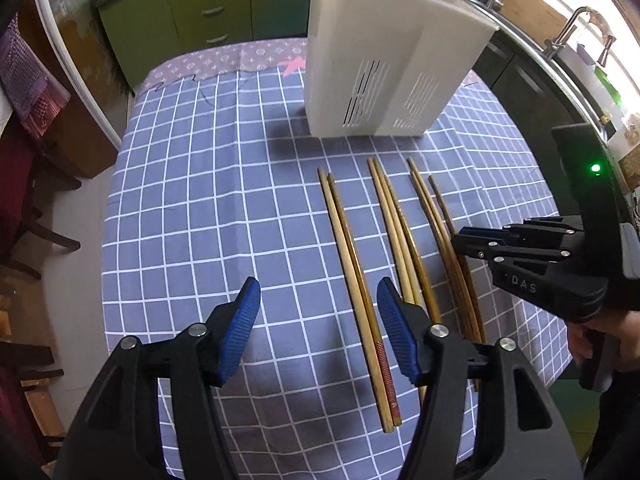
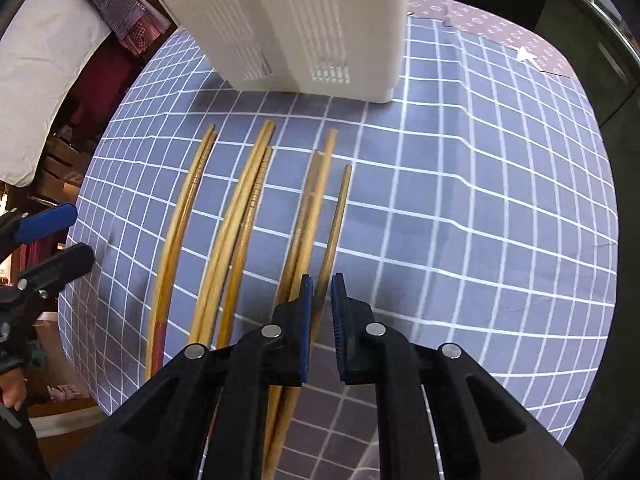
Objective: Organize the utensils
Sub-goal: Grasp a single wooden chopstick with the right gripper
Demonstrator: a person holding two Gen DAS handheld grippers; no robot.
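Several wooden chopsticks lie in three groups on the blue checked tablecloth (image 1: 192, 200). The left pair (image 1: 352, 276) lies just left of my left gripper's right finger. A middle group (image 1: 394, 224) and a right group (image 1: 438, 220) lie further right. A white slotted utensil holder (image 1: 384, 56) stands upright behind them, also in the right wrist view (image 2: 296, 20). My left gripper (image 1: 318, 332) is open and empty above the cloth. My right gripper (image 2: 321, 312) is nearly closed, its blue pads on either side of the rightmost single chopstick (image 2: 336, 220); a narrow gap remains, and contact is unclear.
Green kitchen cabinets (image 1: 192, 4) stand beyond the table's far end. A counter with a sink tap (image 1: 576, 28) runs along the right. Dark chairs (image 1: 24, 220) stand to the table's left. The tablecloth's right half (image 2: 500, 200) holds no objects.
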